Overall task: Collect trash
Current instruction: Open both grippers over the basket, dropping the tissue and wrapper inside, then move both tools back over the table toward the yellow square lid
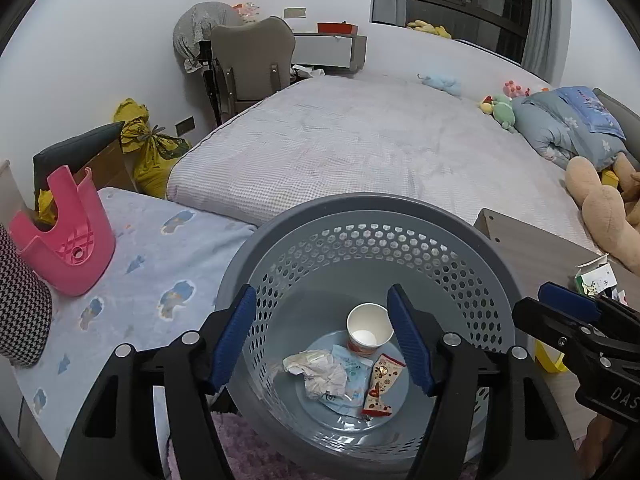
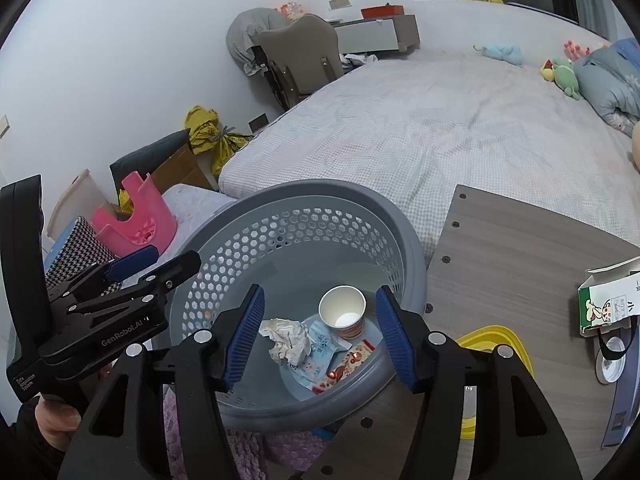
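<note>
While both grippers hang over the grey bin (image 1: 368,216), neither holds anything: the left gripper (image 1: 324,336) stands wide, blue pads apart, and so does the right gripper (image 2: 320,332). Down on the bin's floor lie a paper cup (image 1: 369,328) (on its side, mouth toward the cameras), a crumpled tissue (image 1: 316,372), a pale blue wrapper (image 1: 354,376) and a red snack wrapper (image 1: 382,386), all close together. A milk carton (image 2: 608,300) sits on the wooden table (image 2: 512,256) beside the bin, near a yellow lid (image 2: 496,340). A bed (image 1: 360,140) lies beyond.
</note>
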`<action>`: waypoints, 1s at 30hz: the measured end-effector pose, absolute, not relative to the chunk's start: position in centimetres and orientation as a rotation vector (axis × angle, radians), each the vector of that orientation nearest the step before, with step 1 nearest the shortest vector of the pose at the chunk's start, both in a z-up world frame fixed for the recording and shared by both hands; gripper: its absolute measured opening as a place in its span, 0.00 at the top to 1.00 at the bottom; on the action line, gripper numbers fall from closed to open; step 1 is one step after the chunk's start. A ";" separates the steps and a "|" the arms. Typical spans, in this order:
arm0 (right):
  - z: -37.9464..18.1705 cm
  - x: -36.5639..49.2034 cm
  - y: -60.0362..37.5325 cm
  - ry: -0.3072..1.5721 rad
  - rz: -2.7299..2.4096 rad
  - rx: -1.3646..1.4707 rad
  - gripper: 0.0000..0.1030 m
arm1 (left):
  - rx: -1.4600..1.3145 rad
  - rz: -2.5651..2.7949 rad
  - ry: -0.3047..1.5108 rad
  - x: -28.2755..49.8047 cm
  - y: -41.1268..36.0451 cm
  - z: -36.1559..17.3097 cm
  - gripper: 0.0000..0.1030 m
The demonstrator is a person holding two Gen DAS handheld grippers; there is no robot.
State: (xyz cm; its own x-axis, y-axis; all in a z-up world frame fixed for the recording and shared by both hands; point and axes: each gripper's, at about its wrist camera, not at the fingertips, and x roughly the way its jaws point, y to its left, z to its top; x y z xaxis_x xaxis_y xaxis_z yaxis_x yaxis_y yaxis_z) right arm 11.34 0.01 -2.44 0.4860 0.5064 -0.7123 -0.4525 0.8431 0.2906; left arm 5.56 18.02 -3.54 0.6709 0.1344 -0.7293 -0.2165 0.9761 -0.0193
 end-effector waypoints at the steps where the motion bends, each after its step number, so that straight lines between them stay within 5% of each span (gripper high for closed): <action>1: -2.4 11.3 0.0 0.889 0.583 0.067 0.44 | -0.105 0.201 0.813 5.5 18.0 -3.5 0.36; 30: -1.9 7.9 -6.6 0.863 0.447 0.120 0.26 | -0.066 0.124 0.817 4.0 13.7 -2.7 0.22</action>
State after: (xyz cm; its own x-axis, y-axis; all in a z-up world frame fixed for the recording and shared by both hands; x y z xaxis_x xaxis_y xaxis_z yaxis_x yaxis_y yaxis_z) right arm 7.87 -6.64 -1.85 0.5645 0.4267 -0.7066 -0.3311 0.9012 0.2797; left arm 4.04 13.67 -2.73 0.6778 0.0845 -0.7304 -0.1354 0.9907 -0.0110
